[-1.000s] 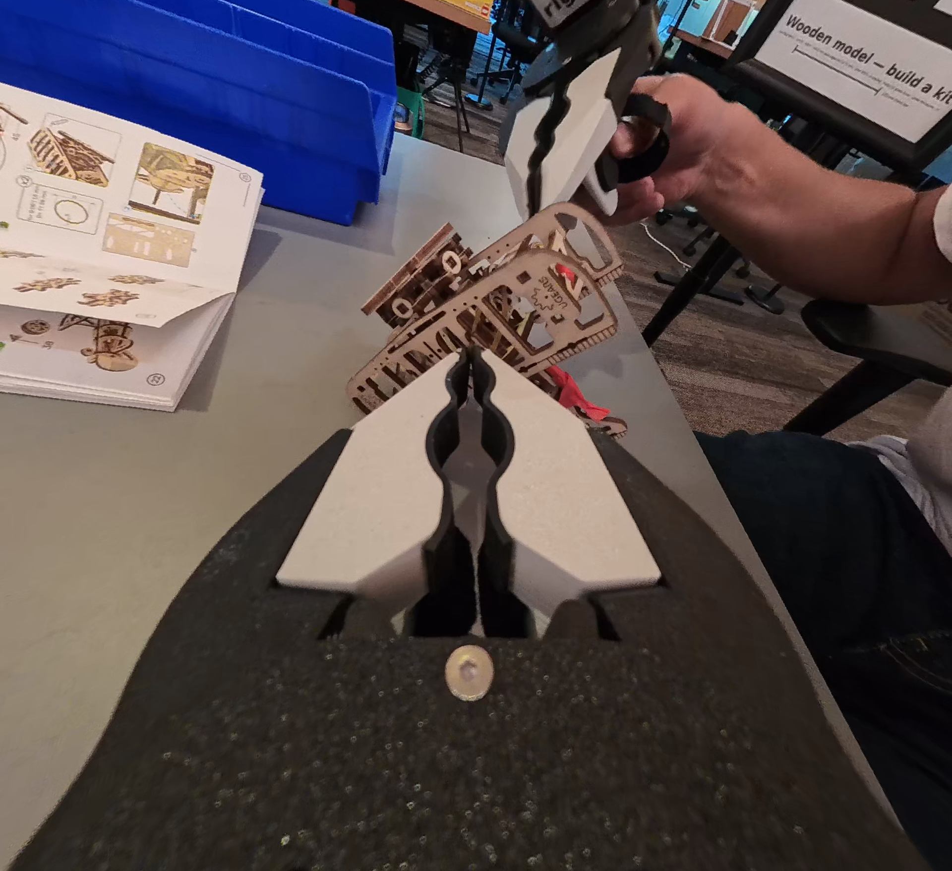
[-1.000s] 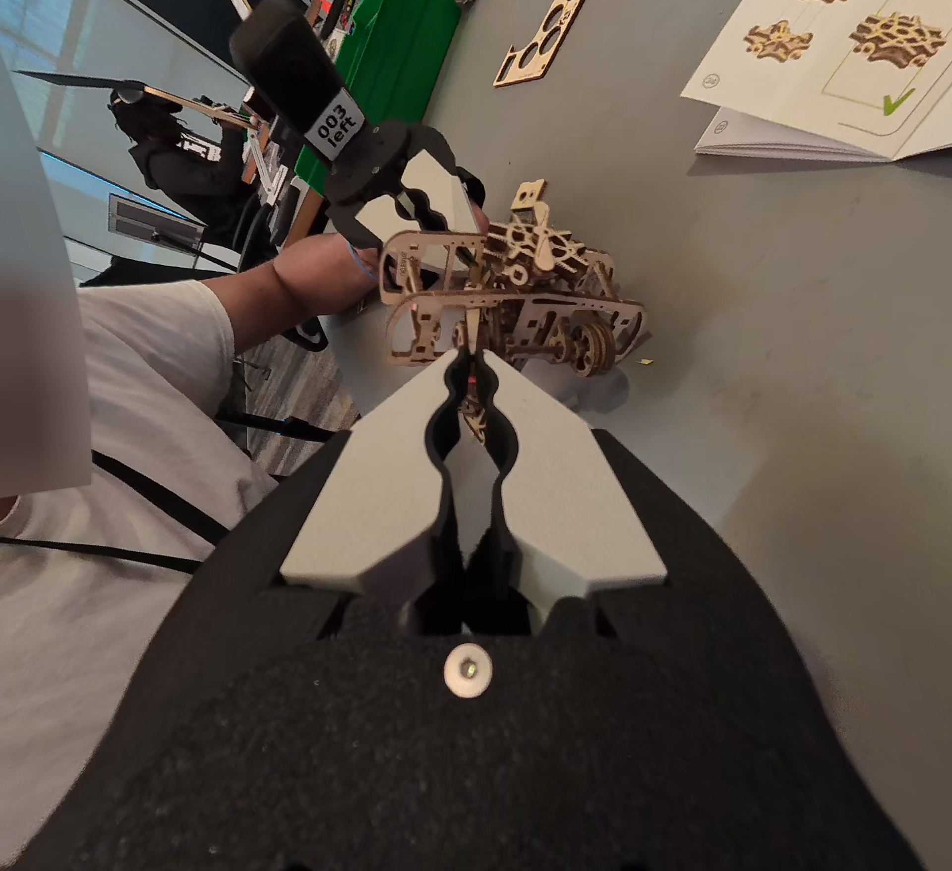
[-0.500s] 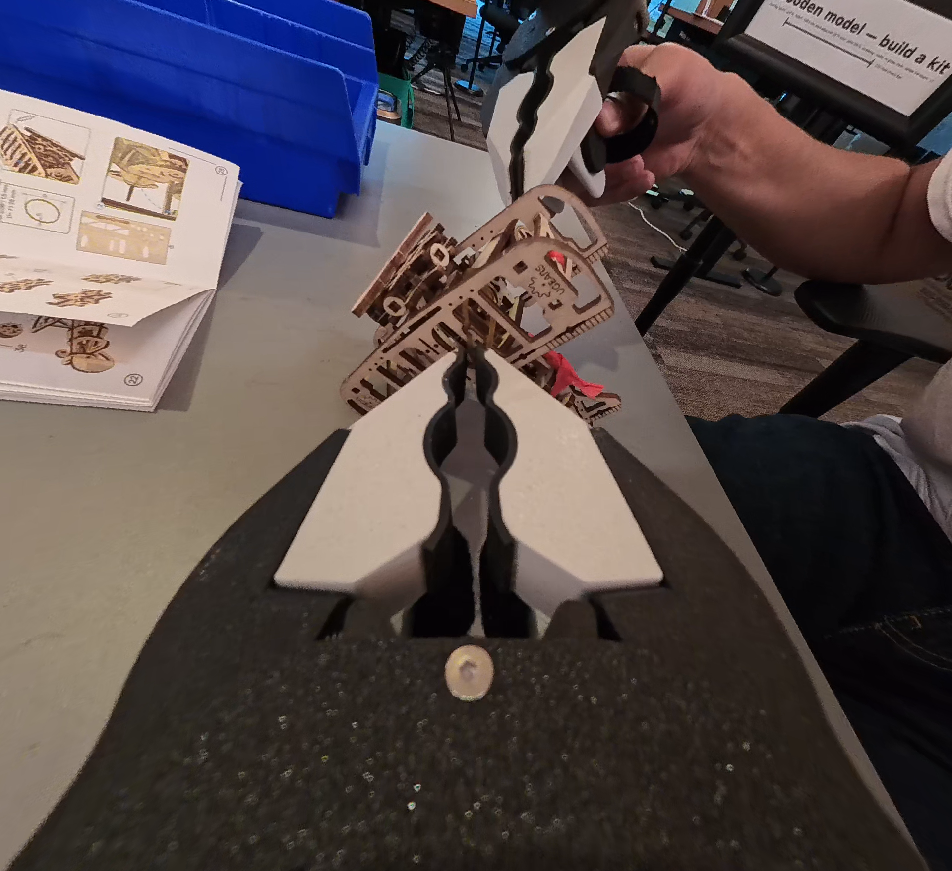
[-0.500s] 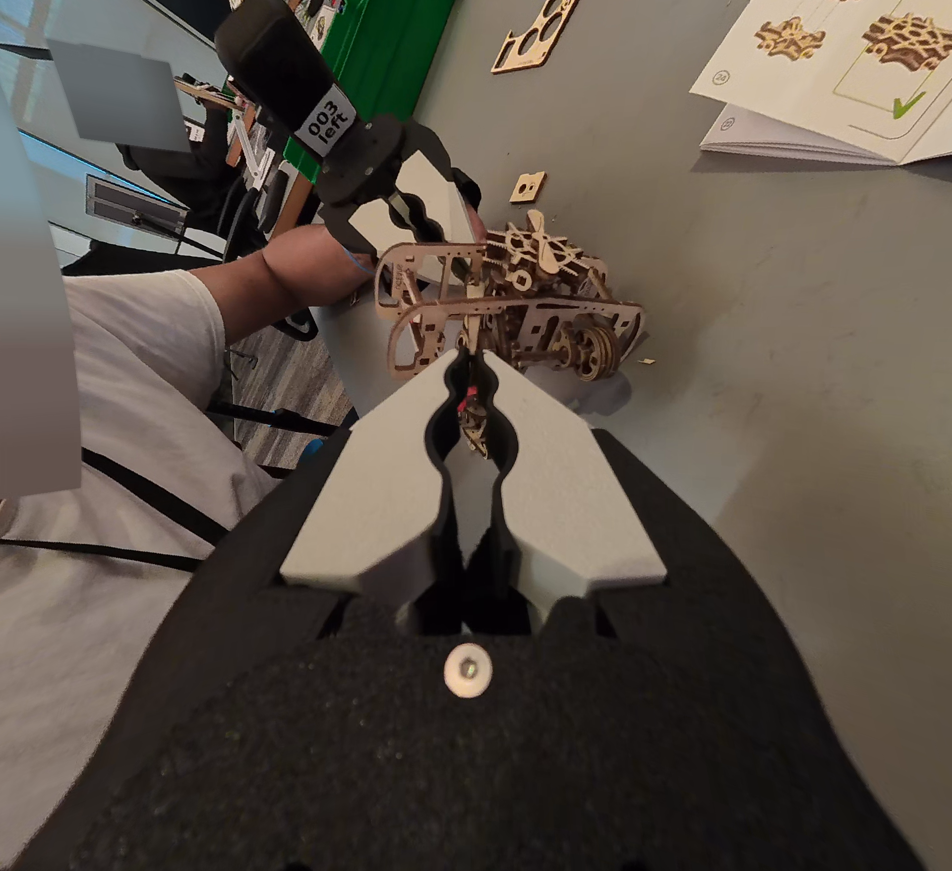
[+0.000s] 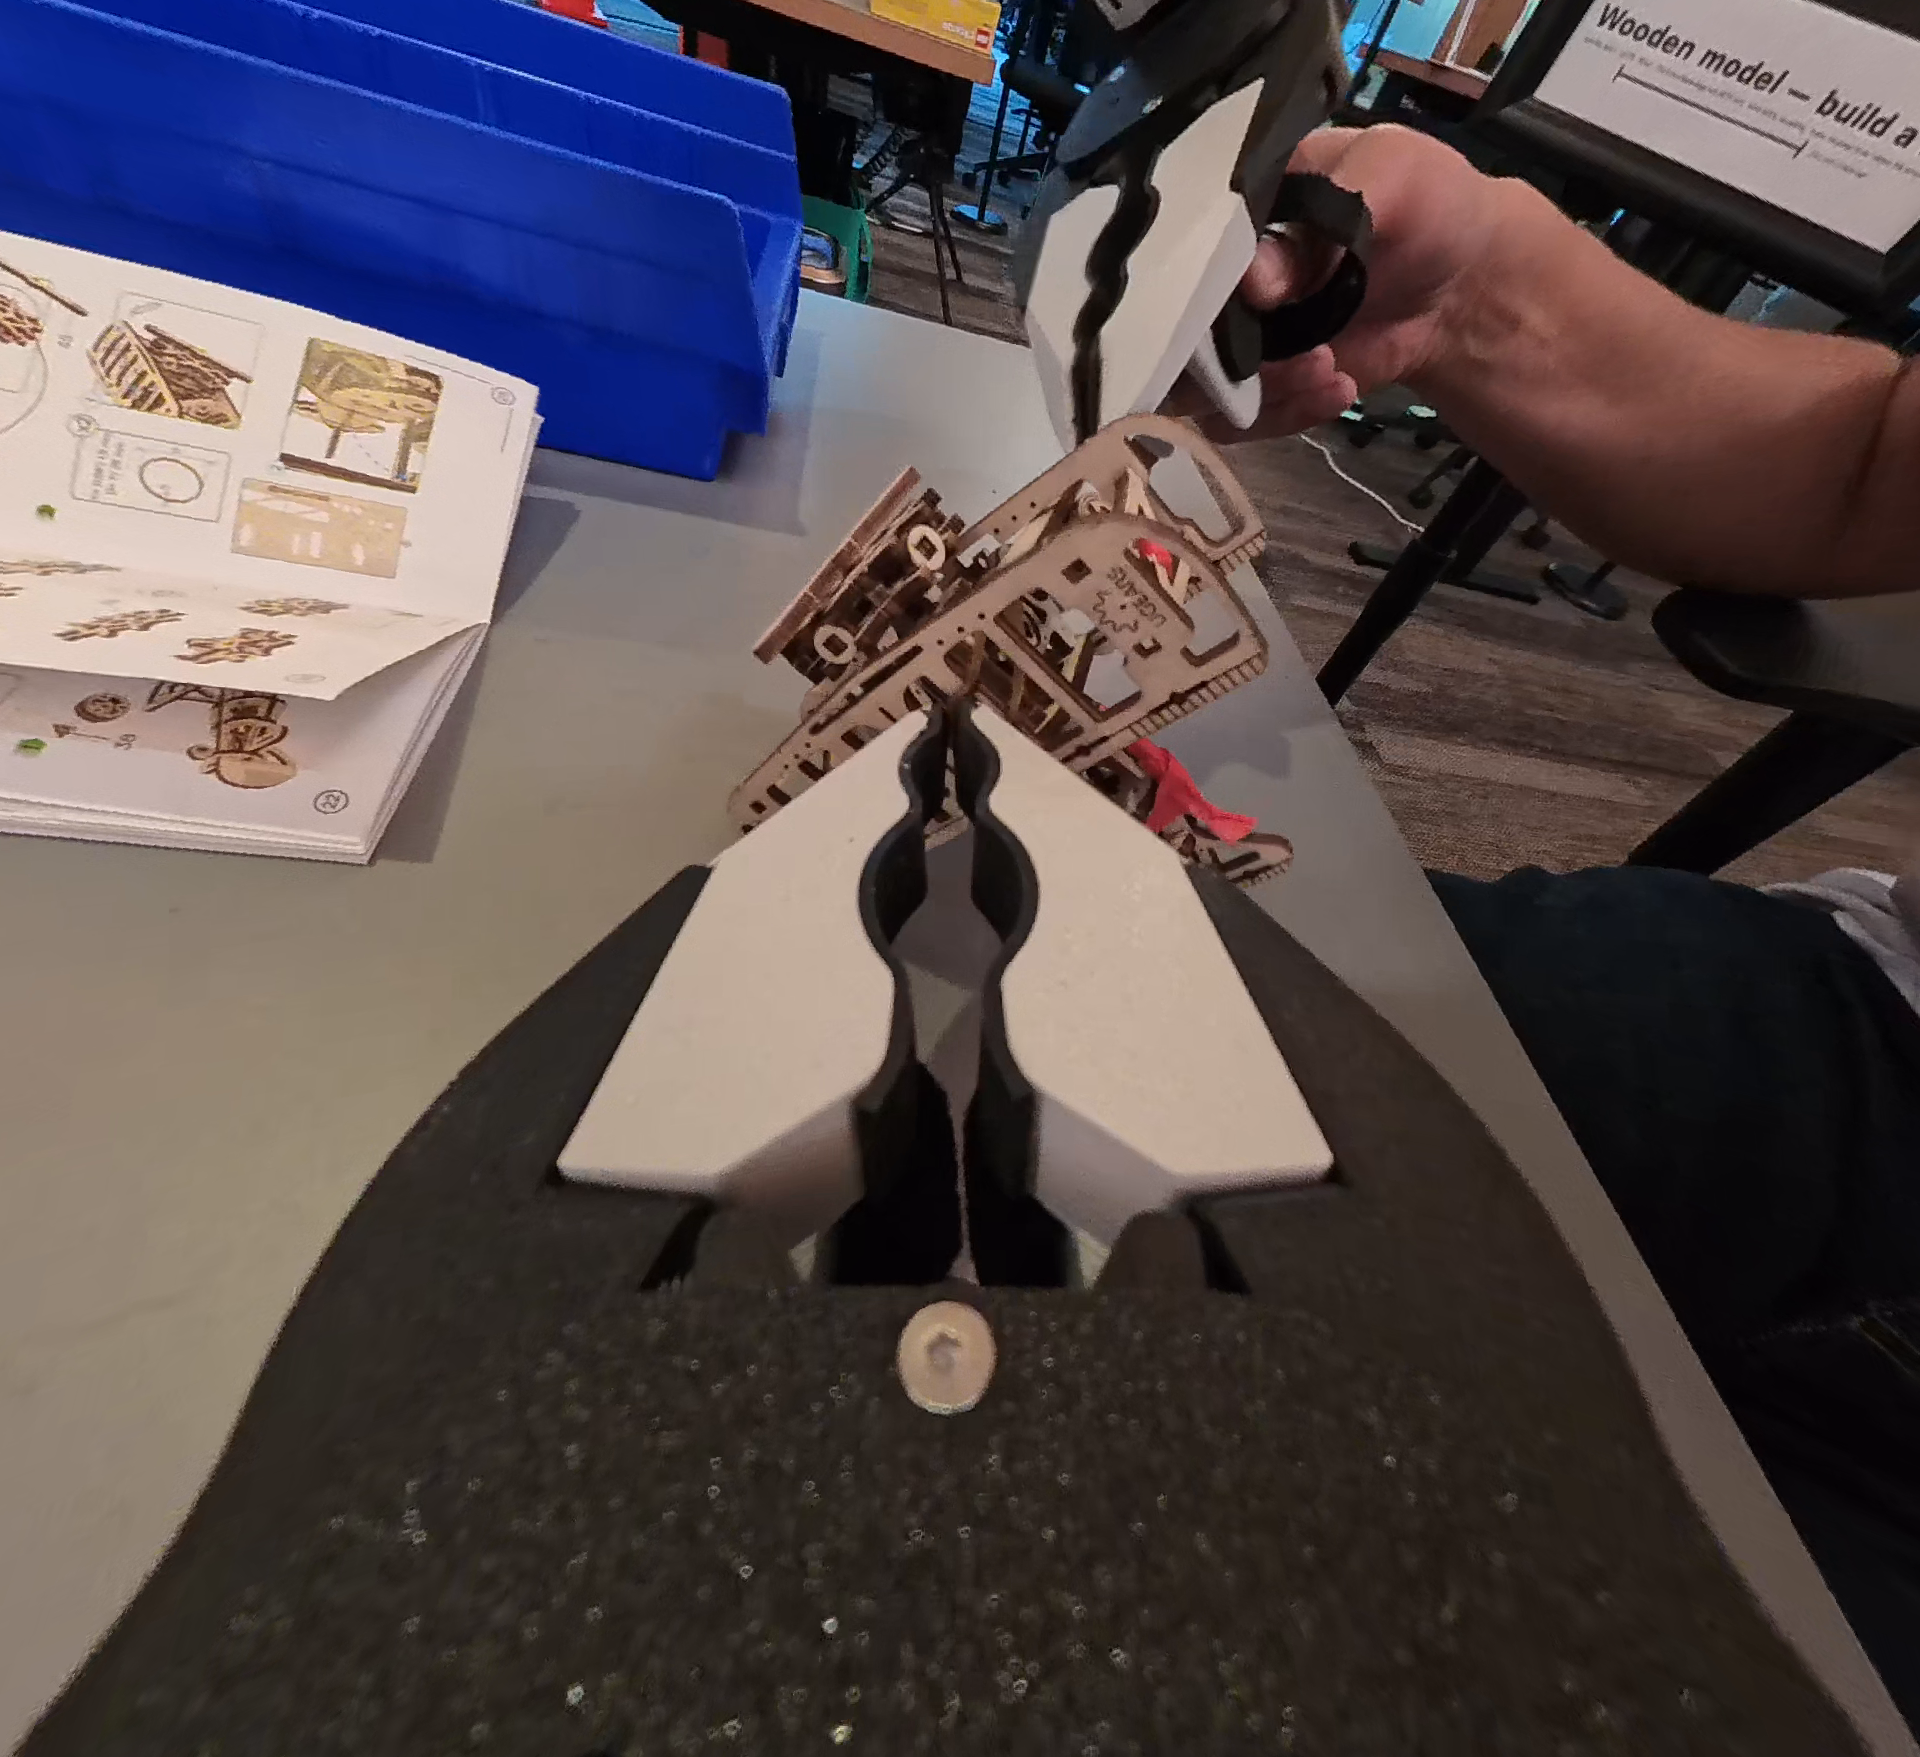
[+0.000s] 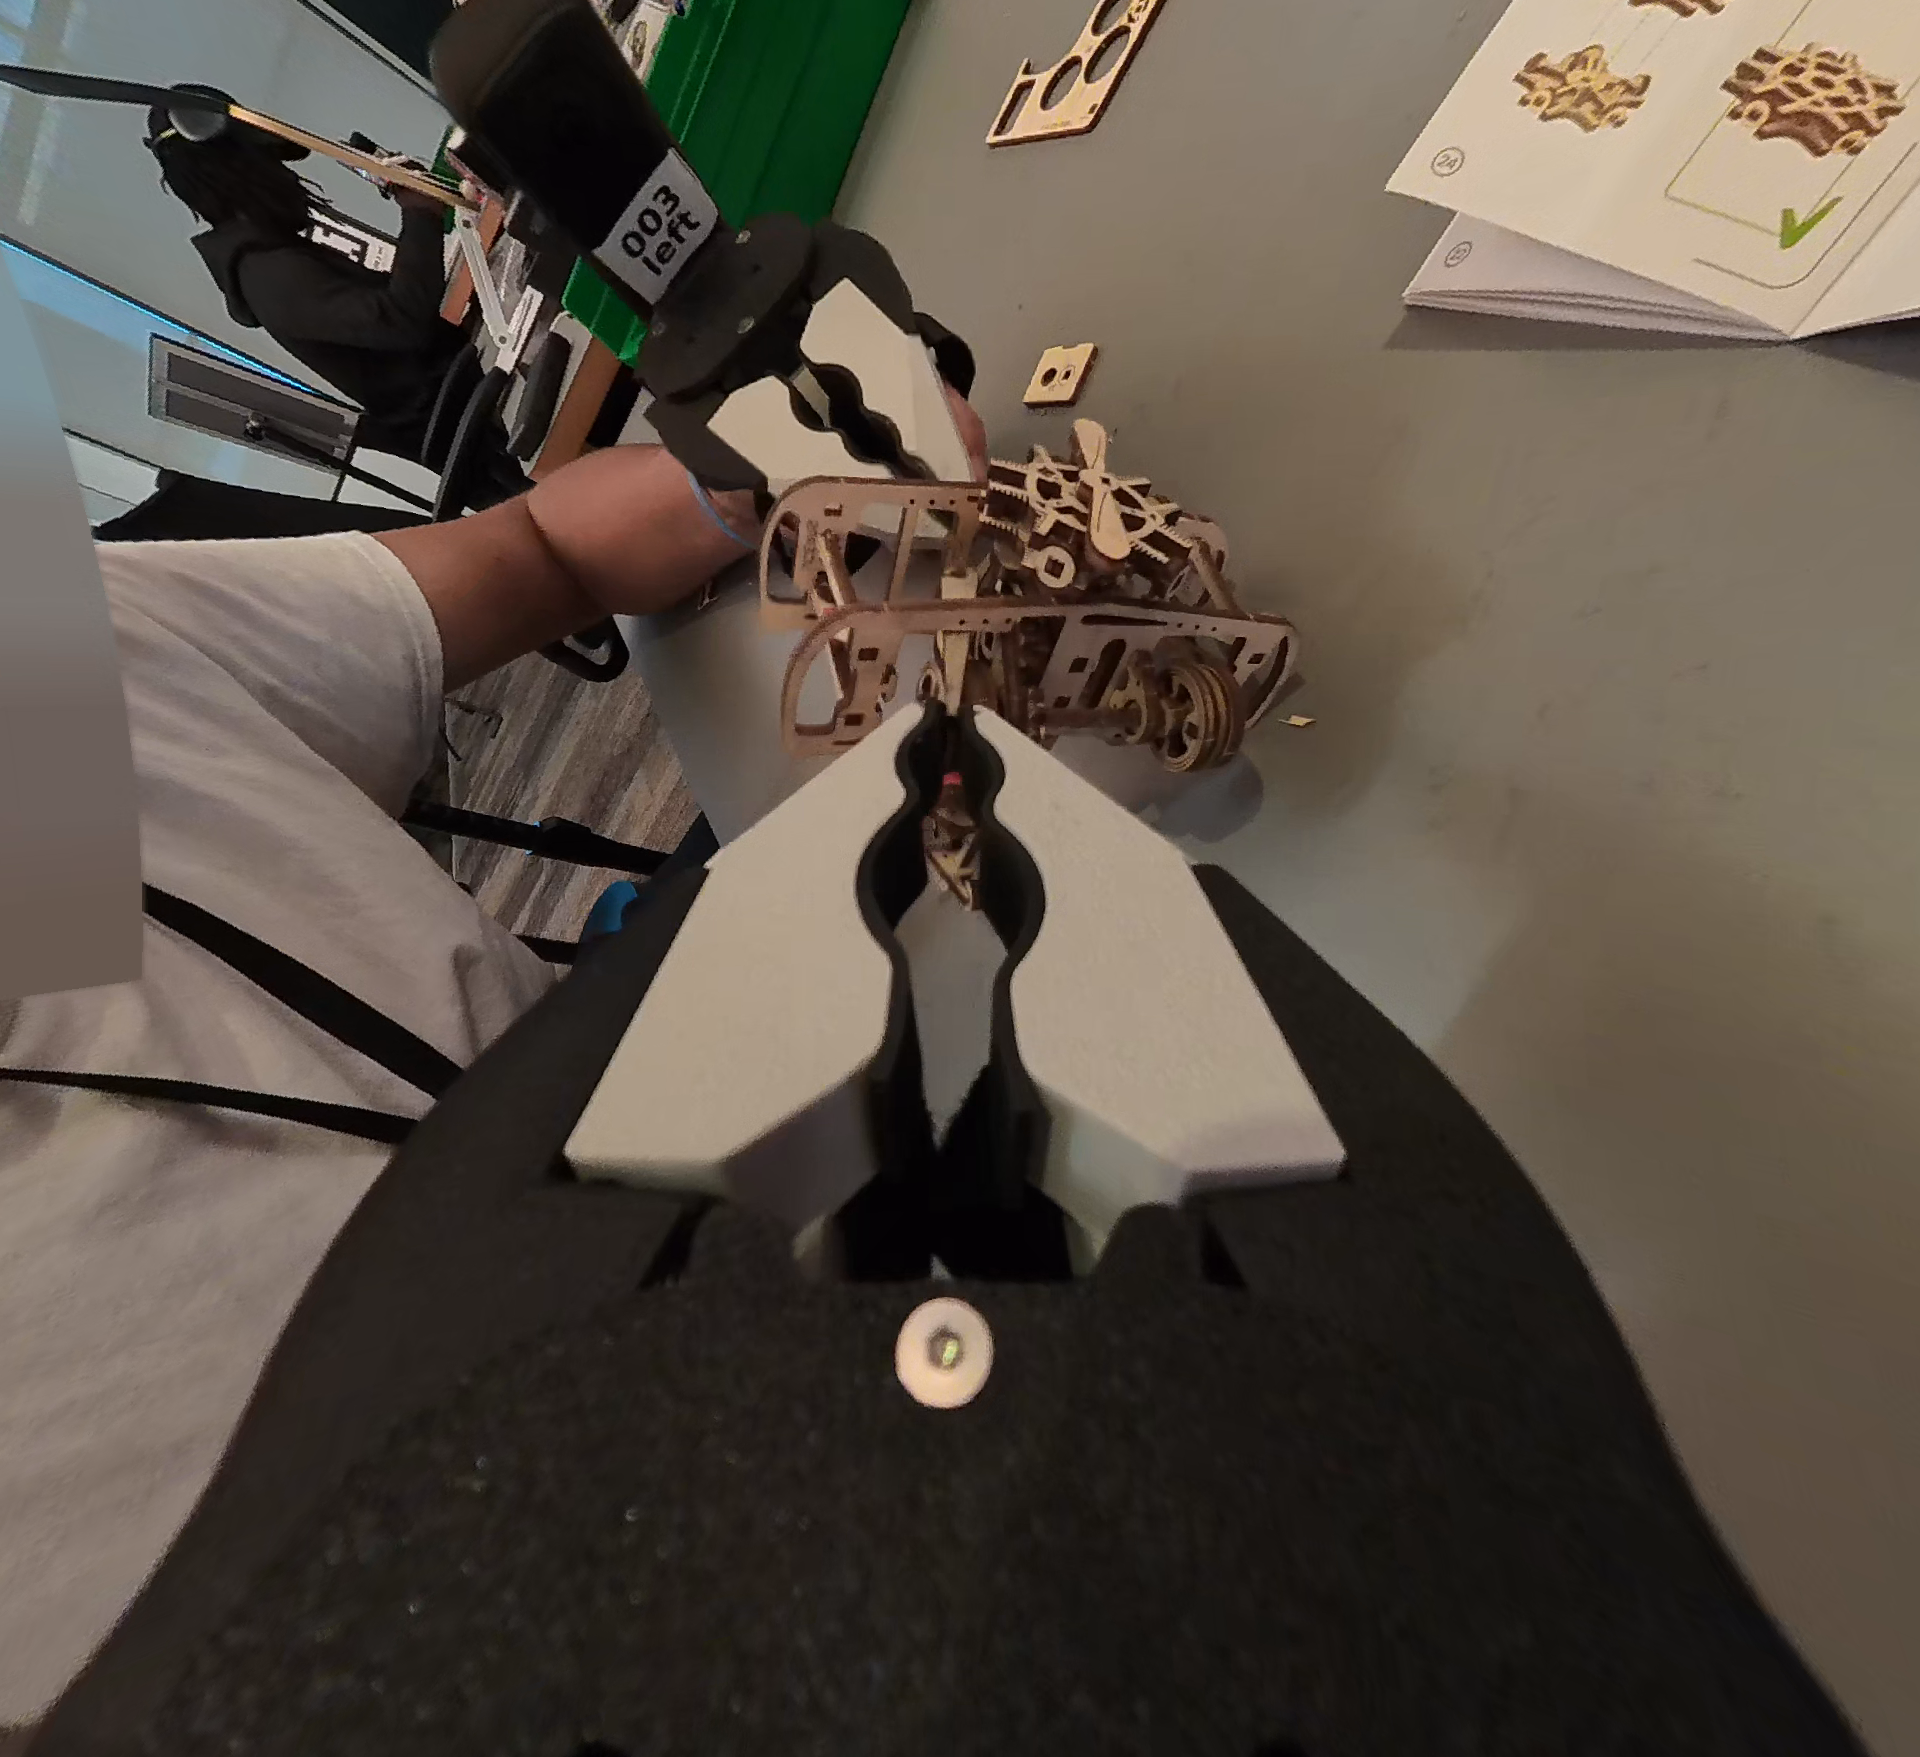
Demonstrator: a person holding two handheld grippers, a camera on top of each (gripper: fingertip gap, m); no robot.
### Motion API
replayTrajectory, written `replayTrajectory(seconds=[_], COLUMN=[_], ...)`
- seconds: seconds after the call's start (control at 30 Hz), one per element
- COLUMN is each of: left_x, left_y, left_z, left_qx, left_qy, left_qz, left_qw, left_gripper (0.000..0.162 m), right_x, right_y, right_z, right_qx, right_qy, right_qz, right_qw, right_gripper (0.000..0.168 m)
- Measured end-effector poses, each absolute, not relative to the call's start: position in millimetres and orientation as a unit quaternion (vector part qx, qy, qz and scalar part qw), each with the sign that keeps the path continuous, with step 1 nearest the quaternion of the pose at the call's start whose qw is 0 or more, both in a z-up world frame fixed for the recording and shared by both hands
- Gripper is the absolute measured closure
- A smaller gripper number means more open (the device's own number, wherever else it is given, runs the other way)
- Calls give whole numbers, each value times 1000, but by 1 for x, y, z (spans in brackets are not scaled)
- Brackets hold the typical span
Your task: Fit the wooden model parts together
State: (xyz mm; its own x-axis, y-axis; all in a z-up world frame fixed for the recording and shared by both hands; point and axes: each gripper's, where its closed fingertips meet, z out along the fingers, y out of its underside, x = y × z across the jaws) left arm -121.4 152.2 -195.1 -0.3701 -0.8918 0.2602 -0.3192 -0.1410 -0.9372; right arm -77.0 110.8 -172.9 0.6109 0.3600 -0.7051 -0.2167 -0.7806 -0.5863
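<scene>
The wooden model (image 5: pixel 1018 627) is a laser-cut frame with gears, a wheel and a red part. It stands tilted, its low end on the grey table (image 5: pixel 312 1032), near the right edge. My left gripper (image 5: pixel 951 720) is shut on the near side plate of the model. My right gripper (image 5: pixel 1081 419) comes down from above and is shut on the top edge of the far plate. In the right wrist view the model (image 6: pixel 1039 627) sits ahead of my right gripper (image 6: pixel 948 720), which pinches a thin wooden part, and my left gripper (image 6: pixel 961 476) grips the upper plate.
An open instruction booklet (image 5: pixel 239 564) lies at the left, also visible in the right wrist view (image 6: pixel 1714 97). Blue bins (image 5: pixel 416 180) stand behind it. A punched-out wooden sheet (image 6: pixel 1122 14), a small square wooden piece (image 6: pixel 1058 374) and a green bin (image 6: pixel 769 45) lie beyond the model. Tip to tip, the grippers are about 8 cm apart.
Both grippers keep their hold on the model. The model and the grippers have shifted only slightly; the tilt is about the same.
</scene>
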Motion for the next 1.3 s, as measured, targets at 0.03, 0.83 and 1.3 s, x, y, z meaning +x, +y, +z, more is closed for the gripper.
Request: replayTrajectory(seconds=[0.03,0.83,1.3], left_x=[-121,-113,-131], left_y=[152,143,159], left_z=[-195,-194,-197], left_qx=[-499,-467,-389], left_qy=[606,632,705], left_qz=[-565,-554,-470], left_qw=[254,276,360], left_gripper=[162,162,145], right_x=[-76,-70,-70], right_y=[110,94,96], right_z=[-173,-171,-170], right_qx=[-835,-842,-841], right_qy=[-41,-48,-43], right_qz=[440,445,445], right_qw=[328,302,305], right_gripper=[168,168,168])
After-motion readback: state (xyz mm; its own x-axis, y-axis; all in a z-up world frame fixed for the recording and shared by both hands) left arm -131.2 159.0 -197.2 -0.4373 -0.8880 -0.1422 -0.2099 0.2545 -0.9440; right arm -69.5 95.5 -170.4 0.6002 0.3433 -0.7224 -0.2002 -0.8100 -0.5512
